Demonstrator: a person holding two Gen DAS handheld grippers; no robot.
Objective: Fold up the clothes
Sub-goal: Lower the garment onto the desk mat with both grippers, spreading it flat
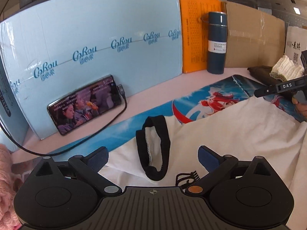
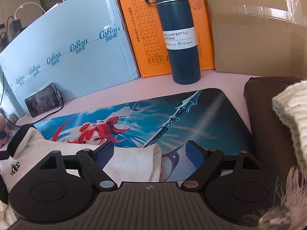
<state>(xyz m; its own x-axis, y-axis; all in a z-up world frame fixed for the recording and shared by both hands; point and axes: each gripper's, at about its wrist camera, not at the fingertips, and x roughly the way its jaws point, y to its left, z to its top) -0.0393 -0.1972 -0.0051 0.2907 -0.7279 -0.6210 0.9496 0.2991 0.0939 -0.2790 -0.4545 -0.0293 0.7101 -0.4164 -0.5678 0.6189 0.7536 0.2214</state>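
Left gripper (image 1: 153,157) and right gripper (image 2: 149,153) both spread wide, empty, above white T-shirt (image 1: 239,130) with black collar (image 1: 153,145), lying across illustrated desk mat (image 2: 191,115) near blue vacuum bottle (image 2: 180,38)

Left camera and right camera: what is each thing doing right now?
Left gripper: jaws open, over the collar.
Right gripper: jaws open, holding nothing.
White T-shirt: spread out, rumpled, not folded.
Phone: screen on, cable plugged in, leaning on the blue box.
Vacuum bottle: upright, cap on.
Knit cloth: folded, on dark cloth.
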